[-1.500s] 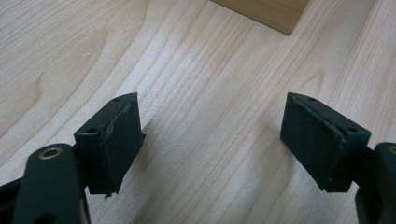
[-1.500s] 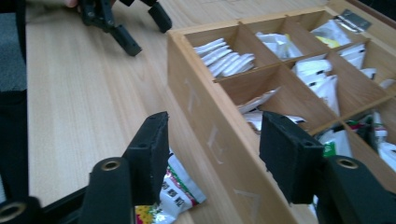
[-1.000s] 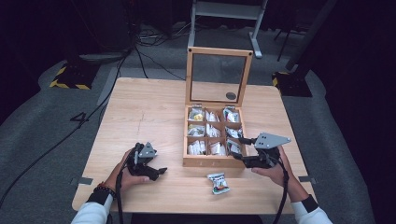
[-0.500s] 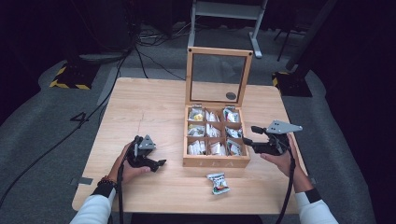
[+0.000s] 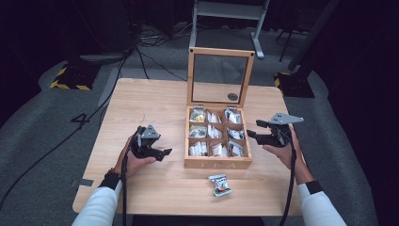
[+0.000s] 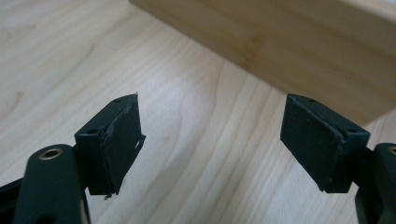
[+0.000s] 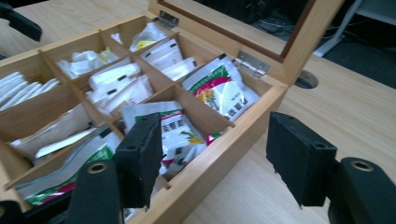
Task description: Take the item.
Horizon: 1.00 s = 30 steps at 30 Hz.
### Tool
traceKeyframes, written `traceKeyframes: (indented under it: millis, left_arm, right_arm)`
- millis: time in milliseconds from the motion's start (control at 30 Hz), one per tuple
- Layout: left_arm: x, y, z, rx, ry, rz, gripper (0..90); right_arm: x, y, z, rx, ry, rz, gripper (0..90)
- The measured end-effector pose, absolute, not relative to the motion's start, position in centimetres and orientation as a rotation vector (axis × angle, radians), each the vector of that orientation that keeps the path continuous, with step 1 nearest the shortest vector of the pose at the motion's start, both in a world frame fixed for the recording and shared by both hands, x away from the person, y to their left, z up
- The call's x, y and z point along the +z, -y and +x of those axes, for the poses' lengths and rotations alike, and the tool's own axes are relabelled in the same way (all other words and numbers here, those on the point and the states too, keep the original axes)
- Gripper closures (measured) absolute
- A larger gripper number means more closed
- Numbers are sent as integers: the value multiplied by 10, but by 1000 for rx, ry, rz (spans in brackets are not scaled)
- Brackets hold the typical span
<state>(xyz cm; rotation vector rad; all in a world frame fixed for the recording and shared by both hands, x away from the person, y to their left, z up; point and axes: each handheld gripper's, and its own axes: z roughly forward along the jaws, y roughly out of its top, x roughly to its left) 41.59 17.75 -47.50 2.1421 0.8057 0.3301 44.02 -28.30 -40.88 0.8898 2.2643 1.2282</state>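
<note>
Basically wooden box, lid up, w/ sachets in compartments.

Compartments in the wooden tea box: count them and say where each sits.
9, in a three-by-three grid inside the wooden tea box: three along the hinged glass lid, three across the middle, three along the front wall. All hold packets.

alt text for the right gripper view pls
The right hand-held gripper has its two black jaws open, nothing between them, straddling the near wall of an open wooden box. The box's compartments hold tea-bag packets, and its glass lid stands upright on a wooden table.
</note>
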Motion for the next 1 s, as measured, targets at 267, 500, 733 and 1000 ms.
traceKeyframes:
  millis: [267,500,733,1000]
  left_arm:
    - [-454,-169,440,328,-817,2084,209]
    - [-437,-152,463,342,-857,2035,199]
    - [-422,-136,487,365,-852,1980,206]
    - [-420,-109,516,386,-883,1997,242]
  right_arm:
    - [-407,290,459,1215,-2204,976,384]
    - [-401,292,479,1225,-2185,1037,402]
    - [-396,280,492,1207,-2187,1023,399]
    - [-397,265,516,1201,-2197,1045,421]
